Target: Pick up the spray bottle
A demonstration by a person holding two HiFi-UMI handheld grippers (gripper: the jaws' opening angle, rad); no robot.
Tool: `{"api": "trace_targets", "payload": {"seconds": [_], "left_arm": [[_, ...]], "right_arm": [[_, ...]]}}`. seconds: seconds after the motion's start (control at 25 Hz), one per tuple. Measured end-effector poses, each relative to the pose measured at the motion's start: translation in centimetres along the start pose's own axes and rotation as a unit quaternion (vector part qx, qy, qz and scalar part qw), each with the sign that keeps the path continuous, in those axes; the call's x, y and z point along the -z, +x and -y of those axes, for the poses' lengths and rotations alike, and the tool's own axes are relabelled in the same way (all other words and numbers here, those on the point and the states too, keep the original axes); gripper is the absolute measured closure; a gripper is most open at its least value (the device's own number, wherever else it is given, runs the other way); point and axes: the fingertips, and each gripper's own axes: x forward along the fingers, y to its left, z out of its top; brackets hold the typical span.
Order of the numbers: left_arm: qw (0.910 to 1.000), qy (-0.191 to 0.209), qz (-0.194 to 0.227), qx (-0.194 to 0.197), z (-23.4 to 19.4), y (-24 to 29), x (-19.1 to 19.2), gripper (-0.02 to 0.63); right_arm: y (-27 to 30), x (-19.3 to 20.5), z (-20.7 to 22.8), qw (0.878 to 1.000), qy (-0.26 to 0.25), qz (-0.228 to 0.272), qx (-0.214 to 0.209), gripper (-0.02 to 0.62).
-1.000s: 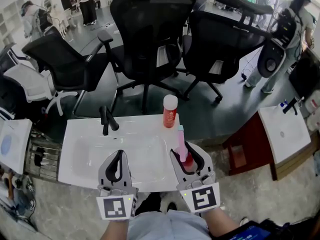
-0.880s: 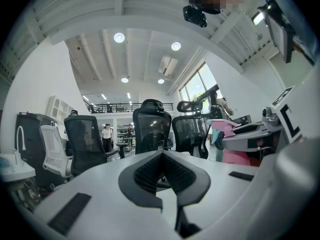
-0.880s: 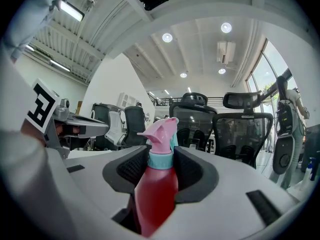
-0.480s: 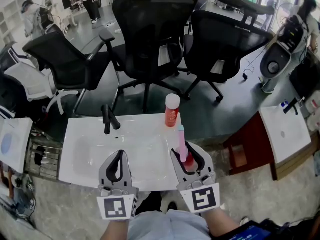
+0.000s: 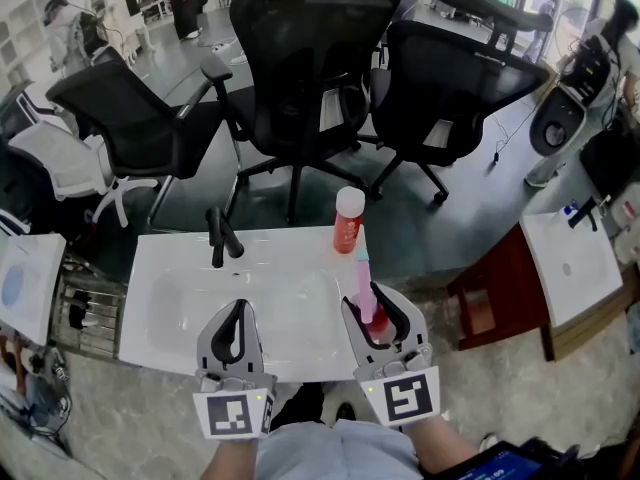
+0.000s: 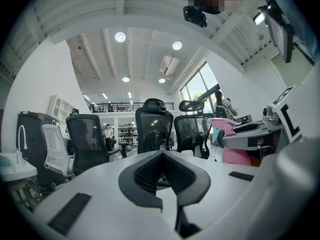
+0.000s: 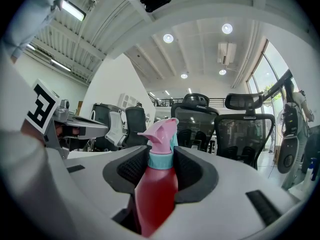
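Three black office chairs (image 5: 310, 58) stand on the grey floor beyond a white washbasin (image 5: 170, 268), which has a black faucet (image 5: 220, 236) at its far rim. Both grippers are held level over the near edge of the basin, side by side and apart.

The left gripper (image 5: 238, 306) has its jaws pressed together at the tips with nothing between them; the left gripper view shows the ribbed pads (image 6: 150, 170) meeting.

The right gripper (image 5: 370, 301) is clamped on the spray bottle (image 5: 362, 278), its black pads (image 7: 131, 168) pressing on either side just below the neck.

The spray bottle stands upright over the right near corner of the basin, its long axis vertical. In the right gripper view its red body (image 7: 157, 194) runs down between the jaws and the teal collar (image 7: 160, 160) sits at pad height. The pink trigger head (image 7: 161, 131) rises above the jaws, its nozzle pointing towards the left gripper's side. Whether its base touches the basin cannot be told.

A red bottle with a white cap (image 5: 347, 230) stands upright on the far rim, beyond the right gripper and apart from it.
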Motion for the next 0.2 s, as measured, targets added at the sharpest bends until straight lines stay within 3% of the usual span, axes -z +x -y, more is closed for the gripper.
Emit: {"api": "trace_targets", "payload": {"seconds": [0.2], "left_arm": [[1.0000,-0.001,0.001,0.001,-0.18,0.26,0.11,0.589]], "right_arm": [[0.30,-0.04,-0.01,1.000,-0.001,0.002,0.000,0.423]]}}
